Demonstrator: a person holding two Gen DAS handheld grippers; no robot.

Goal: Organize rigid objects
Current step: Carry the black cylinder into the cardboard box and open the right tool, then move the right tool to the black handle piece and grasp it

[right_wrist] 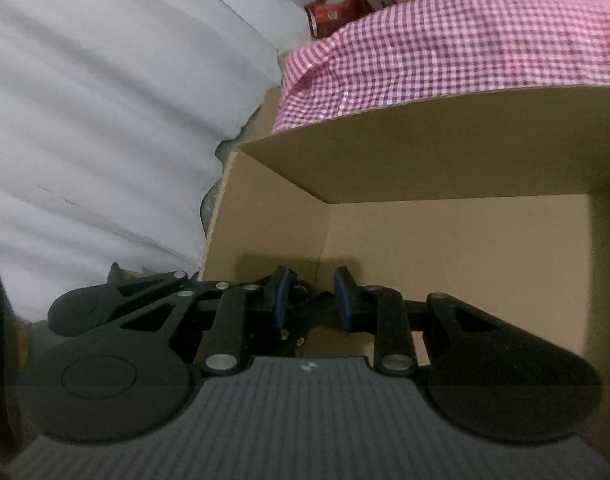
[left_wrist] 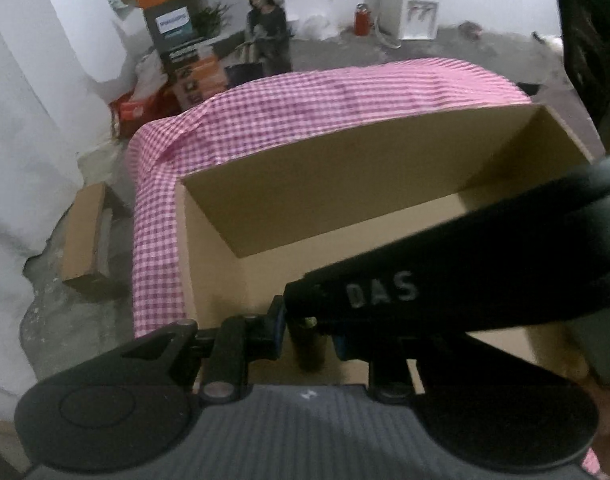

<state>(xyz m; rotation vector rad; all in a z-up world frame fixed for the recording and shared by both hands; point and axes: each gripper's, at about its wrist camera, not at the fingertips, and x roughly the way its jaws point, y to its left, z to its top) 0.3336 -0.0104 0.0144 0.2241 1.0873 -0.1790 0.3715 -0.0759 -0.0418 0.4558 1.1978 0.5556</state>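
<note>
An open cardboard box (left_wrist: pixel 325 184) fills the left wrist view, with a pink checked cloth (left_wrist: pixel 305 96) draped over its far and left rim. My left gripper (left_wrist: pixel 307 330) is down inside the box, shut on a dark cylindrical object (left_wrist: pixel 311 348) standing on the box floor. The other black gripper (left_wrist: pixel 465 264), marked "DAS", crosses in front from the right. In the right wrist view my right gripper (right_wrist: pixel 311 300) is open and empty, its blue pads (right_wrist: pixel 283 296) apart, low inside the same box (right_wrist: pixel 445 248) near its left corner. The cloth (right_wrist: pixel 445 48) covers the far rim.
A white sheet or wall (right_wrist: pixel 105 100) rises left of the box. On the grey floor lie a flat cardboard piece (left_wrist: pixel 83 236), printed boxes (left_wrist: pixel 185 60), a red canister (left_wrist: pixel 363 20) and a white cabinet (left_wrist: pixel 419 10).
</note>
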